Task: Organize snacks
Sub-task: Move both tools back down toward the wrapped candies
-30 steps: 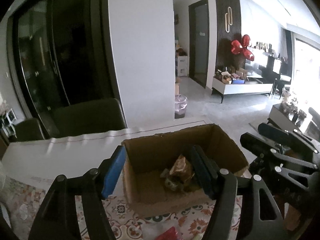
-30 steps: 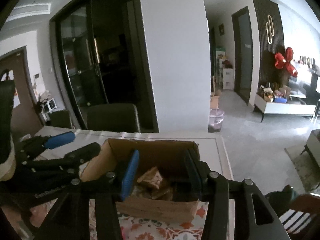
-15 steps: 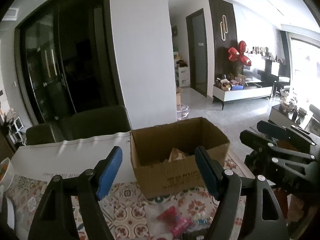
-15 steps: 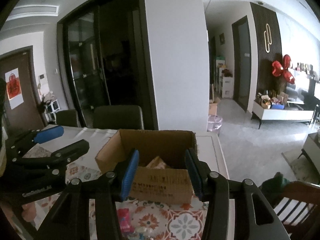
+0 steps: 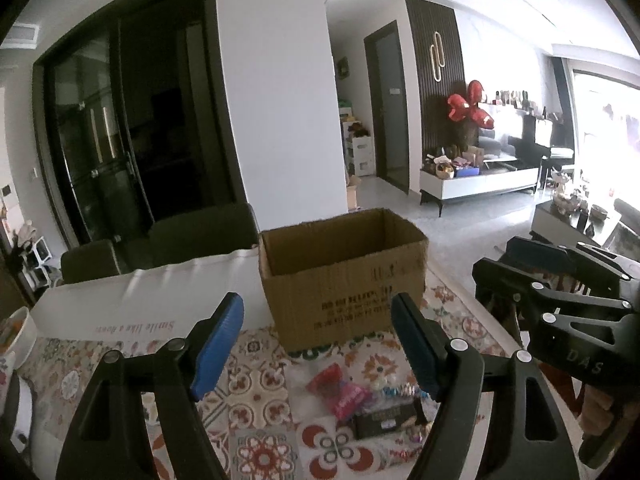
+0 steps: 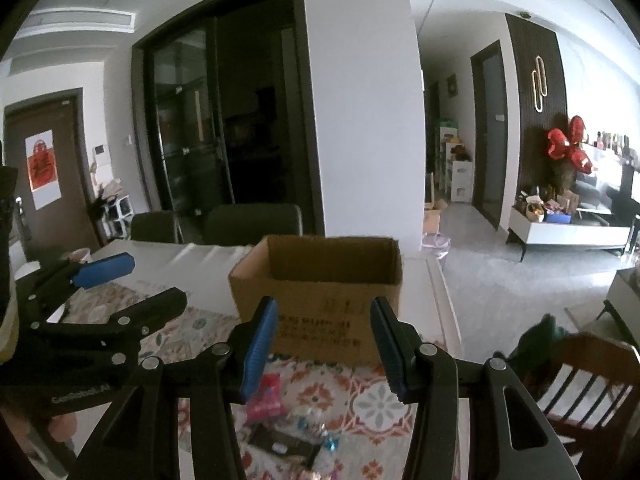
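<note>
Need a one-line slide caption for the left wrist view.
Open left tongs hover empty above loose snacks on the patterned tablecloth, facing the cardboard box; right tongs alongside.

Left wrist camera: sits behind left tongs point(image 5: 318, 344), looks forward and slightly down along blue pads, across patterned worktop point(image 5: 256, 364) toward cardboard box point(image 5: 344, 280), near. Right tongs point(image 5: 560, 280) visible at right edge.

Right wrist camera: sits behind right tongs point(image 6: 324, 344), same forward, slightly downward aim, box point(image 6: 320, 300) near and centred. Left tongs point(image 6: 104, 280) at left edge.

Shared: box, snack pile point(image 5: 360, 396) point(image 6: 280, 420) on worktop, dark glass doors point(image 5: 120, 140) point(image 6: 200, 128), white pillar, red balloons point(image 5: 468, 108) point(image 6: 568, 148).
</note>
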{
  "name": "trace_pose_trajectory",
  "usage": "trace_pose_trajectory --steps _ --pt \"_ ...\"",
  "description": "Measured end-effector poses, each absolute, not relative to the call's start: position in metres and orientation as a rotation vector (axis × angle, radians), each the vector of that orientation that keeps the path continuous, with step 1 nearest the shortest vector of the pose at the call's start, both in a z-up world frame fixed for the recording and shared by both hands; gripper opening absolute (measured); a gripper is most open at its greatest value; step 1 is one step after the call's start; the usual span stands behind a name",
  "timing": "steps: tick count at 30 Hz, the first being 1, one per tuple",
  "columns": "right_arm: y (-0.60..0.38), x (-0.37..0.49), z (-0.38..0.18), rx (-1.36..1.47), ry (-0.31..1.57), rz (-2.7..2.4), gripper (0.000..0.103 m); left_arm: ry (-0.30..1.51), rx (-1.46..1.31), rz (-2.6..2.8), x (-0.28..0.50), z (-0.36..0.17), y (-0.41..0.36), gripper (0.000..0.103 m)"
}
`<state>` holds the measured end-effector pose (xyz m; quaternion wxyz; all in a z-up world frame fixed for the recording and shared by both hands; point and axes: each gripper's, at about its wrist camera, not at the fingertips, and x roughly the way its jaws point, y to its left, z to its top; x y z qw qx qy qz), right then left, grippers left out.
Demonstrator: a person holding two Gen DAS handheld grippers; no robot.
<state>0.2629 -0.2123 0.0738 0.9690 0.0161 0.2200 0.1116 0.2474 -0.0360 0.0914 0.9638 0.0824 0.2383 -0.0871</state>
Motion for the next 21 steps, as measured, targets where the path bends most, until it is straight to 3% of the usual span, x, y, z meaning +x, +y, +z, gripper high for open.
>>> trace_pose_trajectory --steps 21 --pt "-0.201 0.217 -0.013 0.027 0.681 0.306 0.049 0.648 0.181 -0.119 0.203 0.023 -0.032 0.077"
